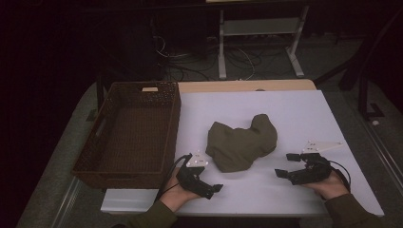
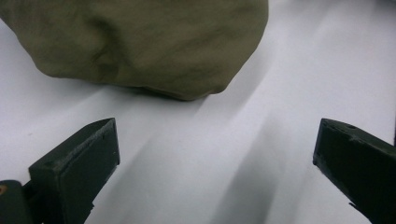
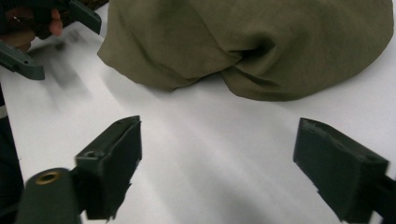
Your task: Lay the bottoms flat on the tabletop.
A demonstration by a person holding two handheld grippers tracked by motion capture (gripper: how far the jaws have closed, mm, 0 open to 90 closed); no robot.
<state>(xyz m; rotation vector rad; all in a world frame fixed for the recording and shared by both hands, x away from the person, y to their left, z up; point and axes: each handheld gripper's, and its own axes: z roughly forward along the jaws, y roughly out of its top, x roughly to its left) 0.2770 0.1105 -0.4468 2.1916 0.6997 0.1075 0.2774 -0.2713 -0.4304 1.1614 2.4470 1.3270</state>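
A crumpled olive cloth (image 1: 242, 141) lies in a heap near the middle of the white bench (image 1: 294, 109), a little toward the near edge. The left hand-held gripper (image 1: 209, 188) sits low near the near edge, just off the cloth's near-left side; in the left gripper view its jaws stand wide apart with only bare bench between them, and the cloth (image 2: 140, 42) lies just ahead, untouched. The right hand-held gripper (image 1: 287, 165) is toward the near right corner, pointing left at the cloth; in the right gripper view its jaws are also well apart with nothing between them, the cloth (image 3: 252, 42) a short way in front.

A dark wicker basket (image 1: 102, 128) stands along the bench's left edge, its right wall near the cloth and just beside the left hand (image 1: 178, 194). Nothing lies between either gripper and the cloth. Beyond the far edge, cables (image 1: 237, 59) trail on the floor around the legs of a metal frame (image 1: 259, 28).
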